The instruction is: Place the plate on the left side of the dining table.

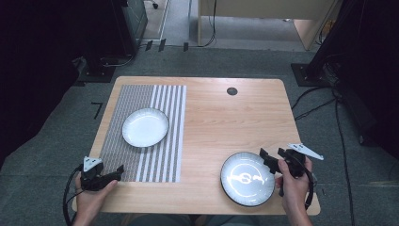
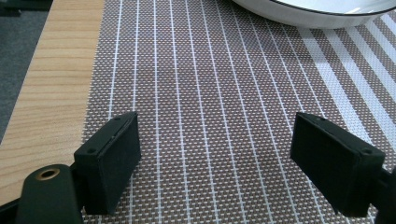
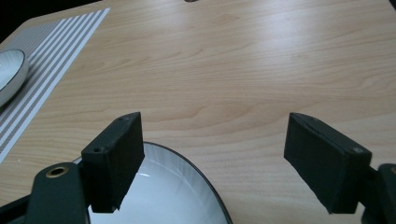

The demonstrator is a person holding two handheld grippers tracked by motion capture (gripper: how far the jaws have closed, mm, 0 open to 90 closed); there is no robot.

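Observation:
A white plate with a dark rim (image 1: pixel 145 127) sits on a striped woven placemat (image 1: pixel 122 146); its edge (image 2: pixel 308 11) shows at the top of the left gripper view. A second dark-rimmed plate (image 1: pixel 247 178) lies on bare wood near the front right, and its rim (image 3: pixel 187 196) passes under the left jaw in the right gripper view. My left gripper (image 1: pixel 118 172) is open over the mat's front left corner (image 2: pixel 215 154), holding nothing. My right gripper (image 1: pixel 272 154) is open at the second plate's right edge (image 3: pixel 215 163), nothing between its jaws.
The wooden table (image 1: pixel 221 117) has a round dark grommet (image 1: pixel 232 91) near its far edge. Cables and dark stands lie on the grey floor around the table. A wooden desk (image 1: pixel 263 14) stands beyond.

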